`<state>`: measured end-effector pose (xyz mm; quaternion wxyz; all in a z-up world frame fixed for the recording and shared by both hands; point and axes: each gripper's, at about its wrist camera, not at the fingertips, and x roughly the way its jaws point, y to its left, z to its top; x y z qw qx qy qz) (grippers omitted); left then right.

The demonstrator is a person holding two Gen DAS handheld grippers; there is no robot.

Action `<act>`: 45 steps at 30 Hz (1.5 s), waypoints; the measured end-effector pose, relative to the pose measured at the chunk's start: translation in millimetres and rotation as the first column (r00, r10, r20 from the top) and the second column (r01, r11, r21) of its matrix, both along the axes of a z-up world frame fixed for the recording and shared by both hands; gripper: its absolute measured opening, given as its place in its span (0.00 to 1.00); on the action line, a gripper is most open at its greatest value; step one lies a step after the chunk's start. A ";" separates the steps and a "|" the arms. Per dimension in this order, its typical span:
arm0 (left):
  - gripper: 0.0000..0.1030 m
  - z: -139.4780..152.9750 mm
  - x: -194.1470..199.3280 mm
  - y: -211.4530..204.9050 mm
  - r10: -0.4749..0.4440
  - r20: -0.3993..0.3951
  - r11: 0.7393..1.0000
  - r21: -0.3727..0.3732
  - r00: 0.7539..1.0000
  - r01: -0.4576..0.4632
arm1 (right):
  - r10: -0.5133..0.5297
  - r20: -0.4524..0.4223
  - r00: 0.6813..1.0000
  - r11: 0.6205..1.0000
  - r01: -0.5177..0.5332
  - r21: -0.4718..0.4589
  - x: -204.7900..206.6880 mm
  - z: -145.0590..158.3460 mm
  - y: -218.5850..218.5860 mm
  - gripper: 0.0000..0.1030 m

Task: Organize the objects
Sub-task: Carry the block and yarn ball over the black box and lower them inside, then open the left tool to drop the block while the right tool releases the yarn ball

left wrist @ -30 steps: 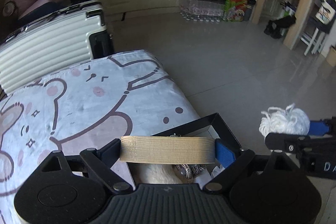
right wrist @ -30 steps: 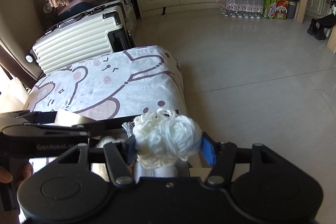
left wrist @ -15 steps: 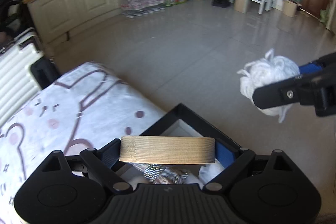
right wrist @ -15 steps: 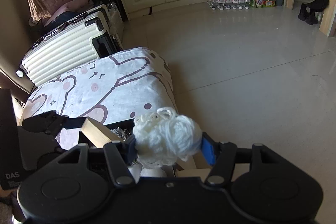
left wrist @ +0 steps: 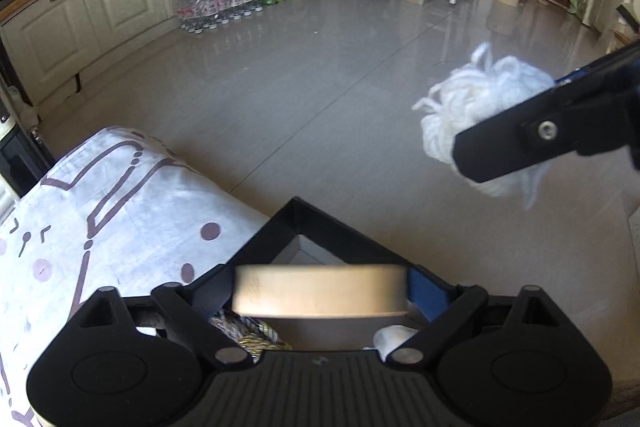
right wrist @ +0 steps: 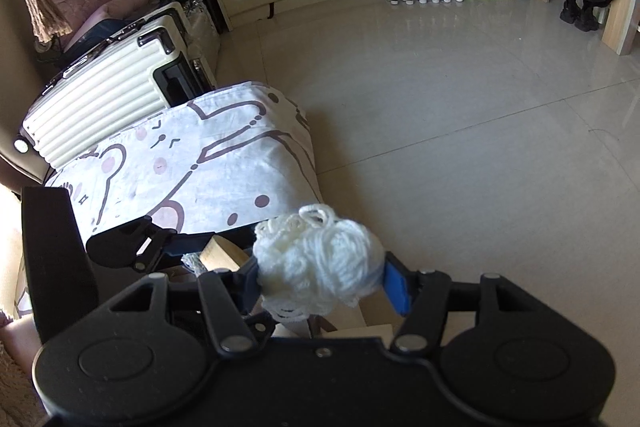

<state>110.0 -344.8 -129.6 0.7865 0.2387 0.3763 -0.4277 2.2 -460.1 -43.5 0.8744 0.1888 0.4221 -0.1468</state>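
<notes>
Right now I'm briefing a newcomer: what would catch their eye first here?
The fluffy white ball of yarn clamped in the right tool above the floor. Next, the pale wooden block between the left tool's just-widening jaws, over the black-rimmed box beside the bear-print cloth.

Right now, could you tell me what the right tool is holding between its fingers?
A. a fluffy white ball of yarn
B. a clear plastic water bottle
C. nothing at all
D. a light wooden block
A: the right tool is closed on the fluffy white ball of yarn, which bulges out between its blue-padded fingers; the left wrist view shows the same yarn clamped in that tool.
</notes>
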 end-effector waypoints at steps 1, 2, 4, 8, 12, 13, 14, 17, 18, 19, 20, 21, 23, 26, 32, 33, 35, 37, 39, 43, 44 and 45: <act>0.98 0.7 1.9 1.1 0.010 0.000 1.000 -0.005 1.000 -0.010 | -0.002 -0.002 1.000 1.000 0.002 0.003 1.4 -1.1 -0.6 0.60; 0.98 2.0 4.8 3.2 0.022 -0.007 1.000 -0.014 1.000 -0.023 | -0.005 -0.003 1.000 1.000 0.005 0.006 3.2 -2.2 -1.0 0.60; 0.98 6.7 10.9 9.3 0.054 -0.028 0.998 -0.034 0.998 -0.055 | -0.011 -0.002 1.000 1.000 0.011 0.016 7.5 -3.8 -0.9 0.60; 0.98 21.5 20.1 29.7 0.119 -0.049 0.989 -0.083 0.992 -0.123 | -0.030 0.001 1.000 0.998 0.030 0.049 17.6 -5.8 1.0 0.60; 0.98 37.6 30.9 57.4 0.211 -0.077 0.967 -0.128 0.974 -0.220 | -0.043 -0.006 0.999 0.996 0.043 0.074 28.1 -7.8 7.4 0.60; 0.97 41.7 33.9 65.1 0.237 -0.085 0.959 -0.141 0.968 -0.248 | -0.045 -0.008 0.999 0.996 0.046 0.081 30.7 -8.7 9.4 0.60; 0.97 45.4 37.6 72.9 0.262 -0.096 0.949 -0.156 0.960 -0.274 | -0.047 -0.010 0.999 0.995 0.048 0.091 33.5 -9.7 11.6 0.60; 0.96 55.7 47.3 96.4 0.354 -0.122 0.908 -0.192 0.927 -0.372 | -0.048 -0.021 0.999 0.991 0.050 0.122 41.2 -14.5 19.3 0.60; 0.94 59.3 49.9 103.7 0.389 -0.125 0.891 -0.202 0.913 -0.407 | -0.045 -0.026 0.999 0.990 0.048 0.129 44.4 -16.4 22.3 0.60; 0.93 62.7 52.4 110.8 0.418 -0.131 0.874 -0.210 0.899 -0.437 | -0.041 -0.030 0.999 0.990 0.044 0.137 47.7 -18.8 25.5 0.60; 0.93 65.3 54.1 116.4 0.440 -0.139 0.861 -0.216 0.887 -0.461 | -0.037 -0.035 0.999 0.989 0.042 0.144 51.5 -21.3 28.7 0.60; 0.93 68.4 56.1 123.2 0.461 -0.144 0.847 -0.221 0.875 -0.483 | -0.033 -0.040 0.999 0.987 0.039 0.154 55.3 -24.4 32.5 0.60; 0.92 72.3 59.6 133.2 0.490 -0.142 0.830 -0.224 0.860 -0.510 | -0.023 -0.046 0.999 0.983 0.031 0.180 63.3 -31.4 40.3 0.60; 0.92 73.9 64.6 146.8 0.520 -0.149 0.814 -0.213 0.841 -0.541 | 0.007 -0.055 0.998 0.980 0.004 0.199 75.6 -41.3 55.5 0.60; 0.91 69.7 71.3 161.5 0.530 -0.139 0.817 -0.181 0.837 -0.548 | 0.026 -0.132 0.991 0.983 -0.001 0.182 94.5 -59.9 72.2 0.60; 0.91 68.3 71.2 163.8 0.530 -0.141 0.816 -0.181 0.836 -0.548 | 0.014 -0.152 0.988 0.980 0.016 0.196 95.2 -64.3 70.8 0.60; 0.91 66.4 73.0 163.4 0.526 -0.146 0.819 -0.178 0.838 -0.545 | -0.012 -0.179 0.984 0.972 0.054 0.229 96.9 -73.7 67.6 0.60; 0.91 64.8 73.2 161.0 0.515 -0.144 0.828 -0.173 0.845 -0.534 | -0.035 -0.204 0.978 0.972 0.081 0.222 98.1 -81.4 66.1 0.62; 0.91 62.8 72.8 157.7 0.506 -0.141 0.835 -0.166 0.851 -0.524 | -0.053 -0.225 0.973 0.981 0.093 0.169 99.6 -84.1 67.7 0.67; 0.91 60.3 73.2 153.4 0.495 -0.146 0.842 -0.162 0.857 -0.514 | -0.043 -0.224 0.974 0.986 0.077 0.145 99.7 -77.3 64.6 0.79; 0.91 59.9 73.1 152.3 0.493 -0.146 0.843 -0.161 0.858 -0.512 | -0.042 -0.212 0.976 0.988 0.073 0.138 99.0 -72.9 63.4 0.79; 0.91 59.7 73.3 150.8 0.492 -0.147 0.844 -0.160 0.858 -0.511 | -0.042 -0.197 0.980 0.990 0.067 0.123 99.3 -67.8 62.0 0.79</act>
